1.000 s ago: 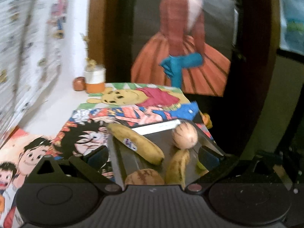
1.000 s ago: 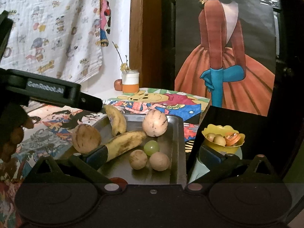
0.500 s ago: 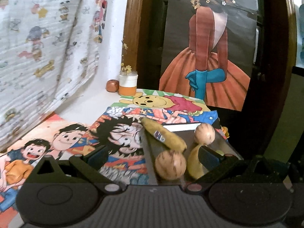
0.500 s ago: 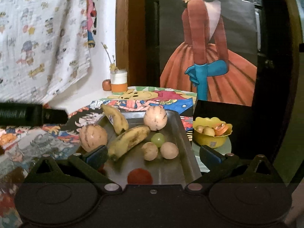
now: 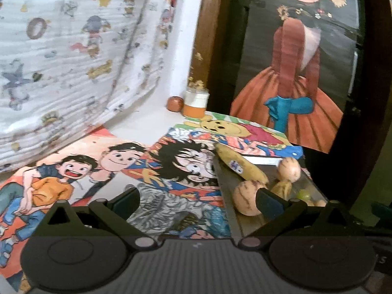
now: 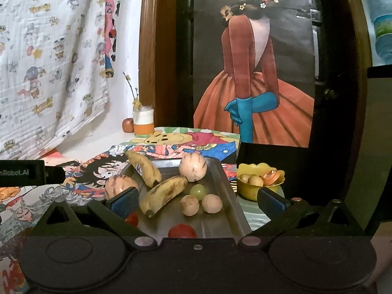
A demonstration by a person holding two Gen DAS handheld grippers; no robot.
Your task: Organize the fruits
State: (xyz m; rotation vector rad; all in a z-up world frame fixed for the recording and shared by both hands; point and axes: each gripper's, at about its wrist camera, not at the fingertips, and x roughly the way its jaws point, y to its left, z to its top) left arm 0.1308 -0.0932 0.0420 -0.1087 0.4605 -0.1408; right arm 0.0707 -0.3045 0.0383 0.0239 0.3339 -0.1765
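The metal tray (image 6: 220,183) sat on the bench over cartoon posters (image 5: 171,171), holding two bananas — one with a sticker (image 6: 144,169), one spotted (image 6: 164,193) — two striped round fruits (image 6: 192,166), a green grape (image 6: 198,191) and two small brown fruits (image 6: 212,203). Both claws stood apart and empty: the right claw (image 6: 198,199) above the tray's near end, the left claw (image 5: 197,199) over the posters just left of the tray. A yellow bowl (image 6: 247,191) stood right of the tray.

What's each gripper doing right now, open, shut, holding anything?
Left gripper: open, jaws wide apart, holding nothing.
Right gripper: open, jaws wide apart over the tray, holding nothing.
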